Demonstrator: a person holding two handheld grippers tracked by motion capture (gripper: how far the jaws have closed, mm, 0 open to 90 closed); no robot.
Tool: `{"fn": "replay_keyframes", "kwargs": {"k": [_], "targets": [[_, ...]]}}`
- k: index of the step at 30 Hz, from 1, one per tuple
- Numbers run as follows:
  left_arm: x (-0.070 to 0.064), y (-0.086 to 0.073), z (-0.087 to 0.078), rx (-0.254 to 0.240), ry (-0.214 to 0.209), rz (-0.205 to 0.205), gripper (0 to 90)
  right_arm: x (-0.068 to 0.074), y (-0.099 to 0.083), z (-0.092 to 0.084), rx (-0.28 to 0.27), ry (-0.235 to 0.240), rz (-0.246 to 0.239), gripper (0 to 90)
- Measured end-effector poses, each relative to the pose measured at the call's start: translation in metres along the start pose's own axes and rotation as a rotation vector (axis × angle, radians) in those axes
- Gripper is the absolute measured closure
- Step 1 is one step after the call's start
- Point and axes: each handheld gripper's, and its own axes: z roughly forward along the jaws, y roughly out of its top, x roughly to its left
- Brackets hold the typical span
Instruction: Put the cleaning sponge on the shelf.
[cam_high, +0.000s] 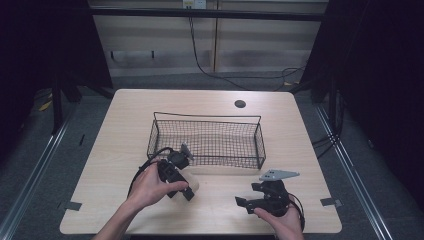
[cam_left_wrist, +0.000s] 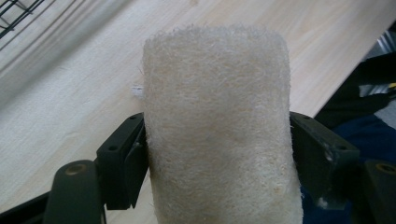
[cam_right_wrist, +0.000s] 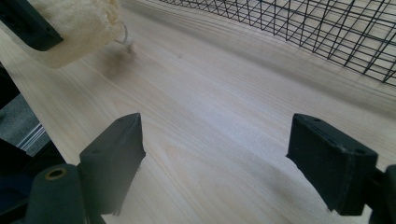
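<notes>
The left gripper (cam_left_wrist: 217, 154) is pinching the pale loofah roll (cam_left_wrist: 217, 130) lengthwise between its fingers, just in front of the wire basket (cam_high: 207, 137), while the right gripper (cam_right_wrist: 229, 154) is idling with fingers spread

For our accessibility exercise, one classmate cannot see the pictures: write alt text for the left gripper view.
A pale, fibrous loofah-like roll stands clamped between the left gripper's two black jaws, one pressed against each side. Behind it lies the light wooden table, with a corner of the black wire basket at the upper left.
</notes>
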Motion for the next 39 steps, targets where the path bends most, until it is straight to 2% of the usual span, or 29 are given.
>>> {"fn": "replay_keyframes", "kwargs": {"k": [3, 6, 8, 13, 14, 15, 16, 18, 19, 23, 27, 32, 37, 38, 39], "targets": [[0.0, 0.0, -0.003, 0.002, -0.01, 0.008, 26.5, 0.0, 0.0, 0.0, 0.0, 0.0, -0.001, 18.0], [0.001, 0.0, -0.004, -0.007, -0.021, -0.005, 26.6, 0.0, 0.0, 0.0, -0.001, -0.001, -0.001, 18.0], [0.002, 0.0, -0.007, -0.014, -0.043, 0.001, 26.5, 0.0, 0.0, 0.0, -0.002, -0.002, -0.002, 17.9], [0.003, -0.001, -0.015, -0.026, -0.057, 0.008, 26.6, 0.0, 0.0, 0.0, 0.003, -0.003, 0.001, 18.0], [0.002, -0.001, -0.017, -0.031, -0.054, -0.002, 26.6, 0.0, 0.0, 0.0, 0.003, -0.003, 0.002, 18.0], [0.003, -0.001, -0.019, -0.023, -0.052, 0.01, 26.6, 0.0, 0.0, 0.0, 0.003, -0.005, 0.003, 18.0], [0.002, -0.001, -0.02, -0.02, -0.046, 0.006, 26.6, 0.0, 0.0, 0.0, 0.003, -0.005, 0.004, 18.0], [0.003, -0.001, -0.023, -0.02, -0.013, -0.005, 26.6, 0.0, -0.001, 0.0, 0.003, -0.006, 0.004, 18.0], [0.004, -0.002, -0.024, -0.023, -0.033, -0.01, 26.6, 0.0, -0.001, 0.0, 0.003, -0.007, 0.004, 18.0], [0.008, -0.002, -0.029, -0.024, -0.068, 0.006, 26.6, 0.0, -0.001, 0.001, 0.006, -0.004, 0.002, 18.0], [0.012, -0.003, -0.034, -0.022, -0.102, -0.009, 26.5, 0.0, -0.001, 0.001, 0.008, -0.006, 0.003, 18.0], [0.019, -0.004, -0.045, -0.042, -0.108, -0.019, 26.6, -0.001, -0.001, 0.001, 0.008, -0.009, 0.006, 18.0], [0.021, -0.004, -0.054, -0.045, -0.119, -0.011, 26.6, -0.001, 0.0, 0.001, 0.009, -0.008, 0.006, 17.9], [0.021, -0.004, -0.055, -0.051, -0.109, -0.017, 26.6, -0.001, 0.0, 0.001, 0.009, -0.007, 0.007, 17.9], [0.022, -0.003, -0.057, -0.058, -0.1, -0.006, 26.6, -0.001, 0.0, 0.001, 0.009, -0.007, 0.006, 17.9]]}}
